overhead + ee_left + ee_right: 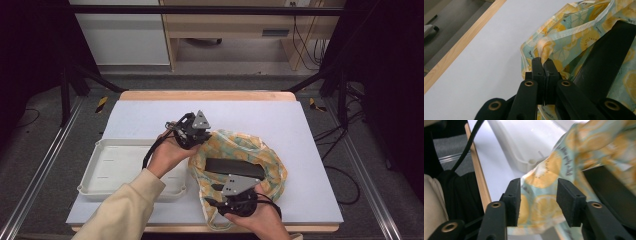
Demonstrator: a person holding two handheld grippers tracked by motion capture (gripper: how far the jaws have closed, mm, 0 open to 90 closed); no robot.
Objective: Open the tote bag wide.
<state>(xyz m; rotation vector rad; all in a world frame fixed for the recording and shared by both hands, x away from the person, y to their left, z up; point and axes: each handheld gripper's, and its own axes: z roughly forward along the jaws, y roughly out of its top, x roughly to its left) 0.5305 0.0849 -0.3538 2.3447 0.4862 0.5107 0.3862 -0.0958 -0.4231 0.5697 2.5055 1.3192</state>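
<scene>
A cloth bag point(250, 150) printed with yellow citrus slices on teal lies in the middle of the white table mat. A flat black object point(235, 167) sits inside its mouth. My left gripper point(203, 138) is at the bag's far left rim and is shut on a fold of the rim fabric point(543, 50). The black object point(609, 57) lies just to the right of that fold. My right gripper point(213, 195) is at the bag's near edge by the table front. Its jaws stand open point(539, 195), with bag fabric point(541, 177) lying between the pads and not pinched.
A white plastic tray point(107, 145) stands left of the bag, and its rim point(524, 162) is just beyond the right gripper. The table's wooden front edge point(480, 177) runs close by that gripper. Bare mat point(486, 62) stretches to the far side and the right.
</scene>
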